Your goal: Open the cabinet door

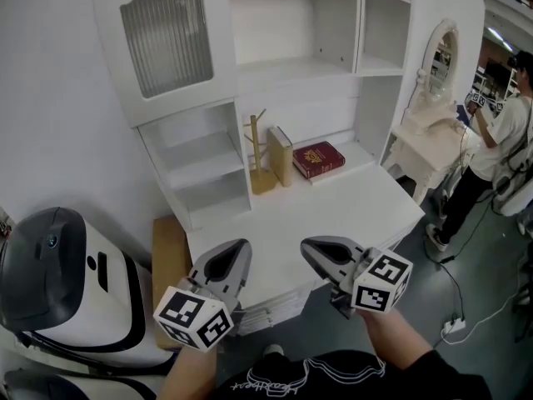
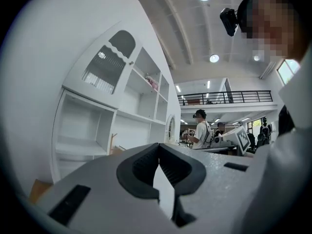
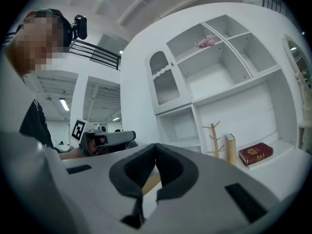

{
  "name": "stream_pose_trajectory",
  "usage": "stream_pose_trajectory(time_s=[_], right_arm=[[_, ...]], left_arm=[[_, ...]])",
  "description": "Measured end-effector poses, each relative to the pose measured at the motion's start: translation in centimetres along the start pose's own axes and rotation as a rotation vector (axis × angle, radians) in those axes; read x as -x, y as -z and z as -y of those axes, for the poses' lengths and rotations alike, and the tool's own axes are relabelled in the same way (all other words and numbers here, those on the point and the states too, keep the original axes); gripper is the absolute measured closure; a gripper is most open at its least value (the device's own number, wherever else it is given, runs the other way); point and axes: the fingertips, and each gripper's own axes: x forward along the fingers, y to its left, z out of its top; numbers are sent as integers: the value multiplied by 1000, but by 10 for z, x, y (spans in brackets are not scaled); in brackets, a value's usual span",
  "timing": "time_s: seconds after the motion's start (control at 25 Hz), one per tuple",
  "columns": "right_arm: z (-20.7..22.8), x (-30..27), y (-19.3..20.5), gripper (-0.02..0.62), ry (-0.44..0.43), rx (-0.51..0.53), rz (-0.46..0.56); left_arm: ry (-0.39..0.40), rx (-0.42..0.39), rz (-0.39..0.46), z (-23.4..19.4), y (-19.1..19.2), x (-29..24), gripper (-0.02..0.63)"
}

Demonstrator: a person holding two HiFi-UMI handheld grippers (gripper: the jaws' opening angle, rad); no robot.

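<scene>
1. Cabinet door, a white panel with a ribbed pane, sat at eleven o'clock in the head view. It lay flush with its frame, well apart from both grippers.
2. Left gripper, at about seven o'clock, had its jaws pressed together with nothing between them. It touched nothing and was held in the air in front of the white desk.
3. Right gripper, at about five o'clock, was the same: tips met, empty, clear of the desk and of the other gripper.
4. At twelve o'clock, beyond the grippers, the desk carried a wooden stand, an upright book just beside it and a red book lying flat.
5. The door's top was cut off by the head view's upper edge. Its knob showed only as a small dot in the left gripper view.
6. The person's hands were largely hidden behind the marker cubes.
7. A white-and-black machine at eight o'clock ran off the frame, and its kind could not be made out.
</scene>
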Motion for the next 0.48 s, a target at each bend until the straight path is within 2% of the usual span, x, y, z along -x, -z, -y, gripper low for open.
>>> stream_pose_trajectory(time_s=[0.16,0.28,0.48], right_arm=[[29,-31,-18,589,19,21,0],[47,-56,-37,589,25,62,22],[65,-84,-59,589,46,72,49]], left_arm=[[-13,-40,34,-40,-29,-26,601],[4,-95,67,-68,-60,-43,601],[17,-189,136,-103,-118,-62,600]])
